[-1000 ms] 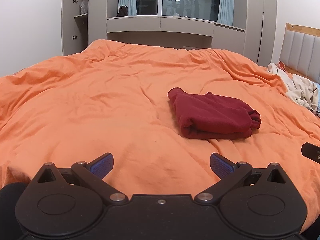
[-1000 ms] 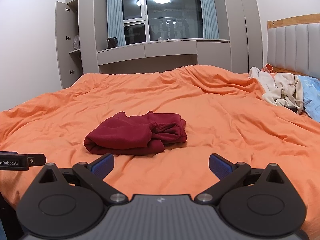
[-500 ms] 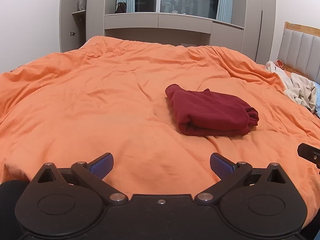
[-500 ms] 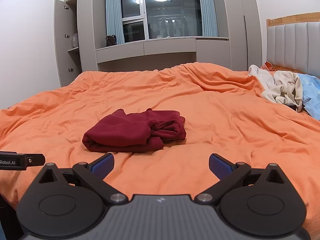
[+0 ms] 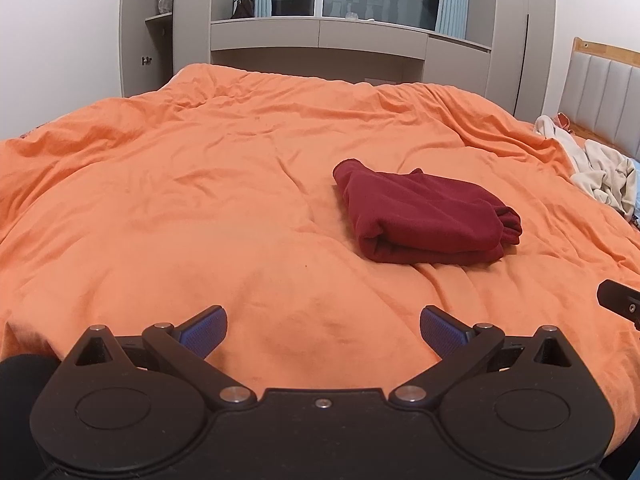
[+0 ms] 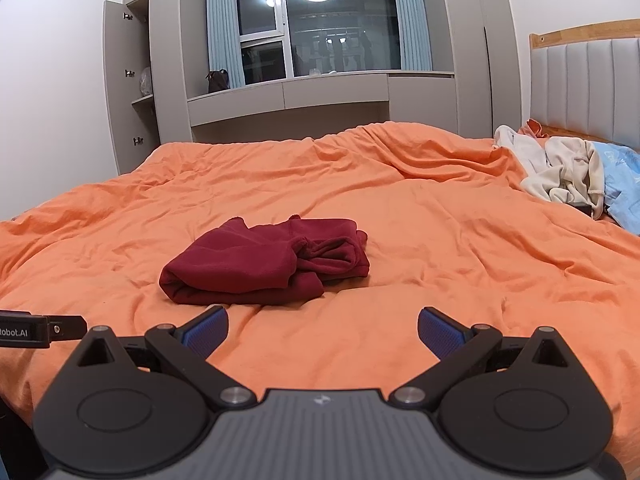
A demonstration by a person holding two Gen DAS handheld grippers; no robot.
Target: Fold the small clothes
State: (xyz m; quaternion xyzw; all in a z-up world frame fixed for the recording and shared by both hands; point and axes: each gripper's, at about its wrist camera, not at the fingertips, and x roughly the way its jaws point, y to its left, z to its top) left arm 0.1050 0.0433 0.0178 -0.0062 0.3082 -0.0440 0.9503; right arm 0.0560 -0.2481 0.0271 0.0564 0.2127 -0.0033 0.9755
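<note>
Maroon garment [image 5: 428, 216], folded into a thick bundle, lies on the orange duvet [image 5: 200, 208] of the bed, at about one o'clock from my left gripper [image 5: 323, 330] and at about eleven o'clock in the right wrist view [image 6: 264, 266]. My left fingers [image 5: 204, 330] stand wide apart and empty, low over the near edge of the duvet. My right gripper [image 6: 322, 330] is likewise spread, its blue-padded fingers [image 6: 440, 332] gripping nothing, with the bundle just beyond the left one. Neither gripper touches the garment. A loose sleeve or cuff end of the bundle bunches on its right-hand side. At three o'clock, by the padded headboard [image 6: 588, 84], a heap of cream clothes [image 6: 560, 174] lies beside a light blue piece [image 6: 624, 188]. At twelve o'clock, past the bed's far edge, a dark window [image 6: 340, 28] with blue curtains sits above grey cabinets [image 6: 288, 100]; a wardrobe door [image 6: 116, 80] at ten o'clock stands ajar.
</note>
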